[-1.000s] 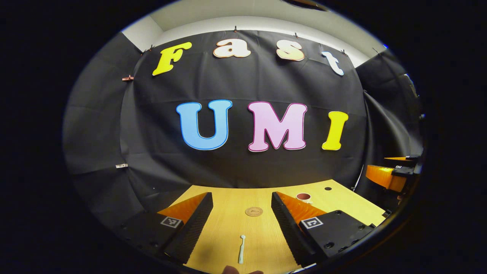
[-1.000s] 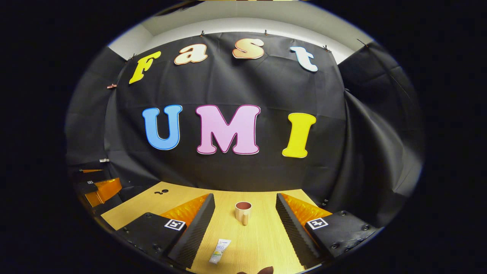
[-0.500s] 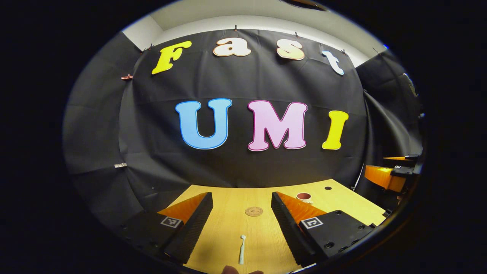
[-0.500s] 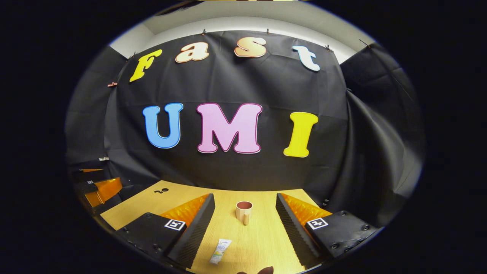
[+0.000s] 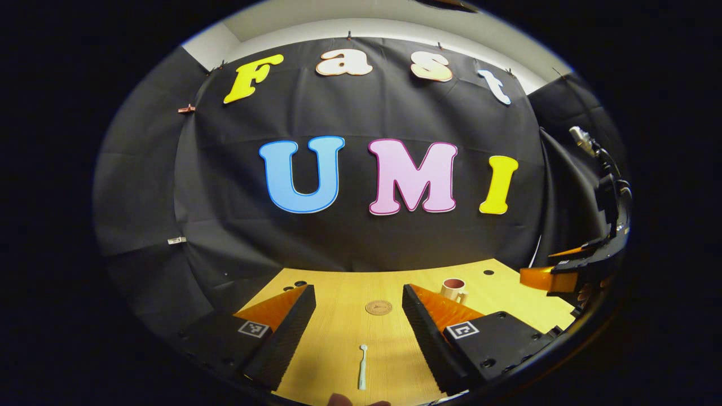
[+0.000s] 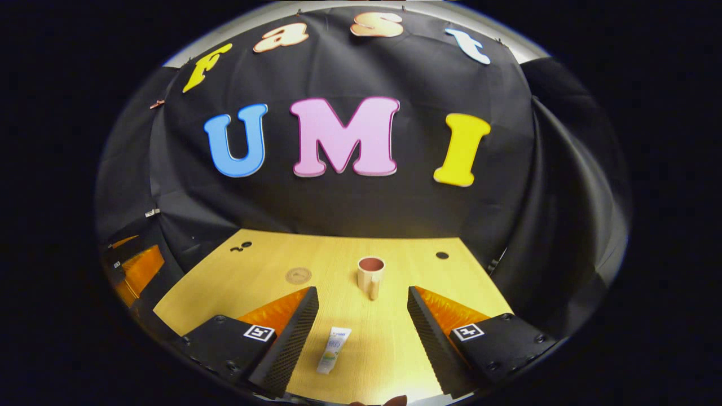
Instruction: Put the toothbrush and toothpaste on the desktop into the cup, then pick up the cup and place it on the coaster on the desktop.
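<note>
Toothpaste lay lengthwise between the right gripper's wide jaws, low in frame, as the toothbrush did for the wide-open left gripper.

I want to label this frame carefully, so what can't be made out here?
- Cup inside: right gripper view, its own rim hides the bottom.
- Toothpaste print: right gripper view, too small to read.
- Toothbrush bristles: left gripper view, too small.
- Coaster pattern: left gripper view, too small.
- Right gripper: left gripper view, cut off by the edge.
</note>
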Demonstrator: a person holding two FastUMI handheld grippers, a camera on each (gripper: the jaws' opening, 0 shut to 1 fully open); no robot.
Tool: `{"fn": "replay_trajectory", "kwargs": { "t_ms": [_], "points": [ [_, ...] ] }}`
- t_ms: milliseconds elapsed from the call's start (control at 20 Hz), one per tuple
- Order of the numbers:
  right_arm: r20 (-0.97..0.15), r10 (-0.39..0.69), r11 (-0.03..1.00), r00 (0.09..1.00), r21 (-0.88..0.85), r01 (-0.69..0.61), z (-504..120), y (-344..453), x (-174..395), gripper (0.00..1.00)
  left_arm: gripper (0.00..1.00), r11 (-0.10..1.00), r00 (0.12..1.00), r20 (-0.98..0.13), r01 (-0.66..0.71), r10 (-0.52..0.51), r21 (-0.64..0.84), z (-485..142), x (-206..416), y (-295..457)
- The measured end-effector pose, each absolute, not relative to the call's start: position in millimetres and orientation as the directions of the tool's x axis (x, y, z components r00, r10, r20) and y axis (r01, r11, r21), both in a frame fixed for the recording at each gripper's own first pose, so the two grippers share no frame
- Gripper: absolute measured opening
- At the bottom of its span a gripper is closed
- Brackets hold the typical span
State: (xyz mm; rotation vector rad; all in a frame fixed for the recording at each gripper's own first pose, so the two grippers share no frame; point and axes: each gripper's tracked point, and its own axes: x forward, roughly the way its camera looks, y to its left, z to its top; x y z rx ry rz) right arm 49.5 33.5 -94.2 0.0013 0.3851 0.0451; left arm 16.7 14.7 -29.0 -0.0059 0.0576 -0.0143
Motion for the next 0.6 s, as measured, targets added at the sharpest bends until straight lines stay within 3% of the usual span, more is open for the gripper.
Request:
{"fn": "replay_trajectory", "kwargs": {
  "t_ms": [300, 600],
  "points": [
    [-0.629, 0.092, 0.996, 0.772, 0.071, -0.061, -183, 62, 63, 0.98, 0.98, 1.0, 0.988, -0.151, 0.018, -0.02, -0.017, -68, 25, 25],
    [-0.787, 0.102, 0.994, 0.609, 0.098, -0.04, -277, 78, 80, 0.99, 0.98, 0.999, 0.946, -0.322, 0.022, -0.031, -0.032, -132, 34, 29]
  ]
}}
